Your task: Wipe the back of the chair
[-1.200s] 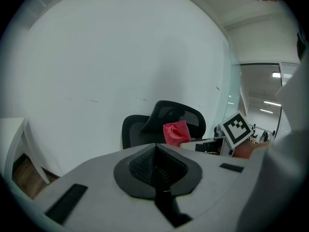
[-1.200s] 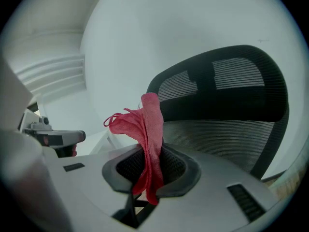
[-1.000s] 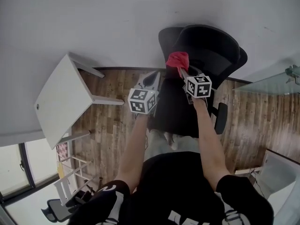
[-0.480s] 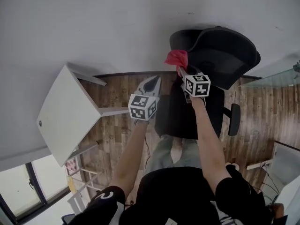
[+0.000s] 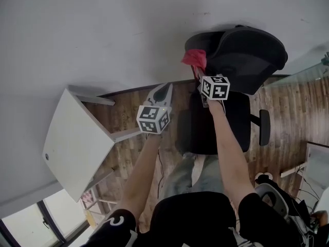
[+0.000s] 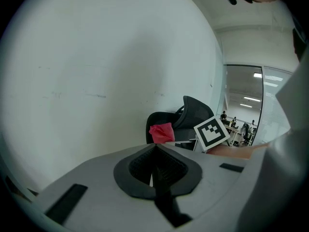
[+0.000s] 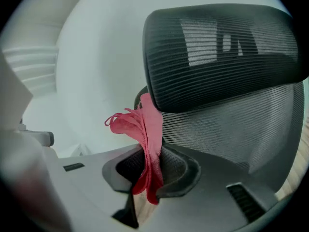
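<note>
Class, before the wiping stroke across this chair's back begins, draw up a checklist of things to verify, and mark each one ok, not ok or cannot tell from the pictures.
1. Cloth gripped: ok. The right gripper is shut on the red cloth.
2. Cloth pressed on the mesh chair back: cannot tell. It lies at the mesh's left edge.
3. Left gripper out of the way: ok. It is shut, empty and faces the wall.
4. Chair steadied: not ok. The left gripper touches nothing.
</note>
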Tool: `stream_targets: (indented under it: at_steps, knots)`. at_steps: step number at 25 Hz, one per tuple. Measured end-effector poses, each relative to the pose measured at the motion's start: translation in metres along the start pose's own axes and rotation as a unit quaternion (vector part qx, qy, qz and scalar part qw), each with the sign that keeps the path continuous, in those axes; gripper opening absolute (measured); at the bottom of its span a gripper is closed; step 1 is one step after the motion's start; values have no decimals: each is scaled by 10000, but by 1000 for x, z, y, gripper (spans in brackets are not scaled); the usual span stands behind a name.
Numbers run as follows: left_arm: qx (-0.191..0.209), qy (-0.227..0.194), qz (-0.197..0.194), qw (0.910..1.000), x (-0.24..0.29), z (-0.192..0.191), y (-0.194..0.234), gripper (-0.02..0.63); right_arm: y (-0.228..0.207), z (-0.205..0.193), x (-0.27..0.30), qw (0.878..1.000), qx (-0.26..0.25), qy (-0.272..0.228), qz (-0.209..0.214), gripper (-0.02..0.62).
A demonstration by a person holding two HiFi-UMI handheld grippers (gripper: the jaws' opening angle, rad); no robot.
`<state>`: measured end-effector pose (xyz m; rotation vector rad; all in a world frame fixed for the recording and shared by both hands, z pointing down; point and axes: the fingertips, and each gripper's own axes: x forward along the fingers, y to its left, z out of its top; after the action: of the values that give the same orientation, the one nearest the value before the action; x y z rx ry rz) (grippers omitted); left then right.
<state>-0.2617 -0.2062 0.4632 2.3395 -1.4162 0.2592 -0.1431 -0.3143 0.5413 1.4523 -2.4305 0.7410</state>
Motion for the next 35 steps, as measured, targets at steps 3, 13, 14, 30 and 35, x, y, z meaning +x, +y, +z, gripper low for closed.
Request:
stream_targets:
  at_steps: [3,13,14,30,35]
  knots:
    - [12,31,-96,9999,4,-4,3,25,-10,-6,9,9998,111,53,-161,86]
    - [47,74,-255,9996,19,-10,5,25,-20,-29,16,9992,138,262,-276,87]
    - [44,80,-265,9996,20,-11,3,25,-21,-30,16,9991,120,293,-273,86]
    - [4,94,-259,9996,35,-7,-26,25,-54,-36,-4,9984,66,438,-348,86]
    - [38,78,-326,9994,47,0,-48,25,-81,-22,-18,9983,72,363,-441,87]
